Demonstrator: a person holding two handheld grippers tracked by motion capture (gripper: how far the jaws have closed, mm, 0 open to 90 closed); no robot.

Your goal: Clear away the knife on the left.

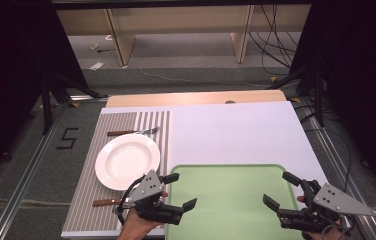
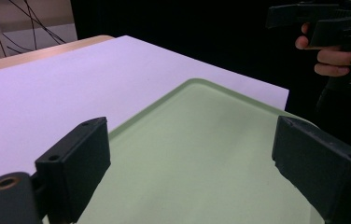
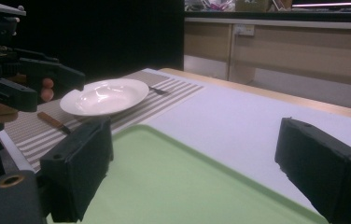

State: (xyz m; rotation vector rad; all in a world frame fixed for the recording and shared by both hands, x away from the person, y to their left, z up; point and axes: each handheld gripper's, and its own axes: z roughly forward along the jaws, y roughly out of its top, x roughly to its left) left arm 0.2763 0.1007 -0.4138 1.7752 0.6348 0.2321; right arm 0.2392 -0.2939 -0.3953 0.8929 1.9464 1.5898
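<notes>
Both the left gripper (image 1: 180,191) and right gripper (image 1: 282,189) hover with jaws spread wide and empty, the green tray (image 1: 231,200) lying between and beneath them.

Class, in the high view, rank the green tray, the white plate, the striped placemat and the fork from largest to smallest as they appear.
1. green tray
2. striped placemat, partly covered, so its place next to the tray is unsure
3. white plate
4. fork

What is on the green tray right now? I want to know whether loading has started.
Empty. The high view shows the green tray with a bare surface; the white plate sits apart on the striped mat.
</notes>
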